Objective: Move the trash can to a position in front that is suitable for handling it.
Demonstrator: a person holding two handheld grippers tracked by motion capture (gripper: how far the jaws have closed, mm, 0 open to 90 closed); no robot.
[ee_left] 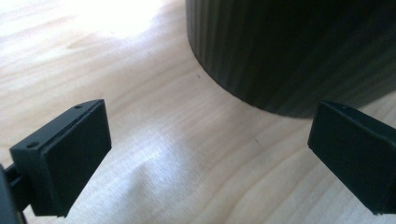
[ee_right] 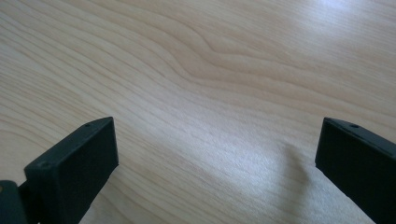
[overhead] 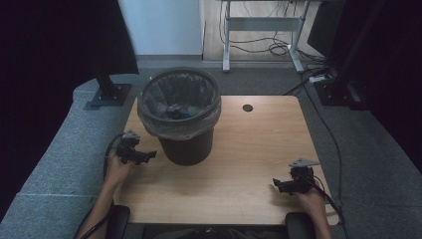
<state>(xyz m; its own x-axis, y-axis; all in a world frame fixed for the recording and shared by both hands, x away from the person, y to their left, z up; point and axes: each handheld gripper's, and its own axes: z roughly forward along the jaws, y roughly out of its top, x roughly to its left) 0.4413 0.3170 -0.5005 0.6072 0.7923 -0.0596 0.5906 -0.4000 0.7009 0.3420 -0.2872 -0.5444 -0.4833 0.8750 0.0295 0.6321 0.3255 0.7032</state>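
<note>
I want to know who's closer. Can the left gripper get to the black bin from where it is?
Probably yes. The left gripper sits beside the bin with open jaws, and the left gripper view shows bare table between them, so nothing blocks the way.

Left gripper: held low at the near left, jaws spread wide, nothing between them.
Right gripper: held low at the near right, jaws spread wide, nothing gripped.
Forearms: extended forward from the near edge.

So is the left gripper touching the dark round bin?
Apart. In the left gripper view, bare wooden table lies between the open left gripper and the bin.
</note>
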